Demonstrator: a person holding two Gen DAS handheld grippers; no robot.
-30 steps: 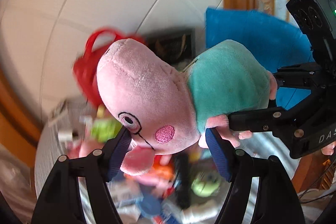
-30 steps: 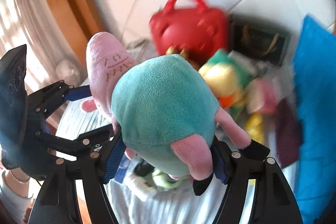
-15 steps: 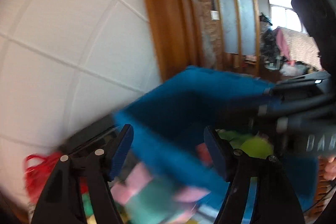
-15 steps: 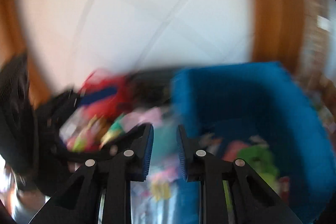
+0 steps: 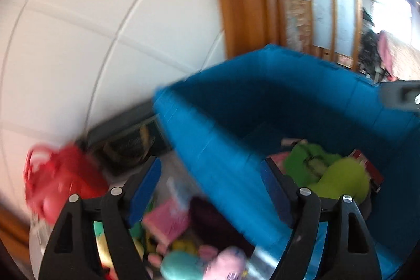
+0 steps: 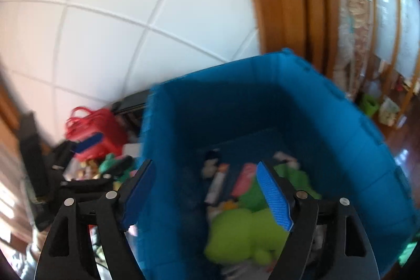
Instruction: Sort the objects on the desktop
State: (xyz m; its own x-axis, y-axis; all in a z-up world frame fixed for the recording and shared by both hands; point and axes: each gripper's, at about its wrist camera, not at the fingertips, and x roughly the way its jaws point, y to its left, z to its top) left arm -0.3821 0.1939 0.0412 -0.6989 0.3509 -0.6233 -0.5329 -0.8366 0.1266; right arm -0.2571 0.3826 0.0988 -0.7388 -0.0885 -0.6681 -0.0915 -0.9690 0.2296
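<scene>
- Both grippers are released and their jaws are opening, with nothing between the blue pads: the left gripper (image 5: 210, 190) sits low in the left wrist frame, the right gripper (image 6: 204, 190) low in the right wrist frame.
- The blue bin (image 6: 262, 96) fills the middle and right of the right wrist frame, with green plush toys (image 6: 244, 232) and other blurred items already inside.
- In the left wrist frame the pink and teal plush (image 5: 204, 264) lies at the bottom centre, outside the bin wall (image 5: 223, 162), among the unsorted clutter (image 5: 162, 225) on the counter.
- Risk: the bin wall passes close before both grippers' pads; a low sweep could catch its rim and tip or shove the soft-sided bin.
- Risk: both frames are smeared, so a hurried reach toward the pile near the red bag (image 5: 60, 177) could knock neighbouring things off.
- Risk: the two grippers appear close together, the left one showing at the lower left of the right wrist frame; they could collide.
</scene>
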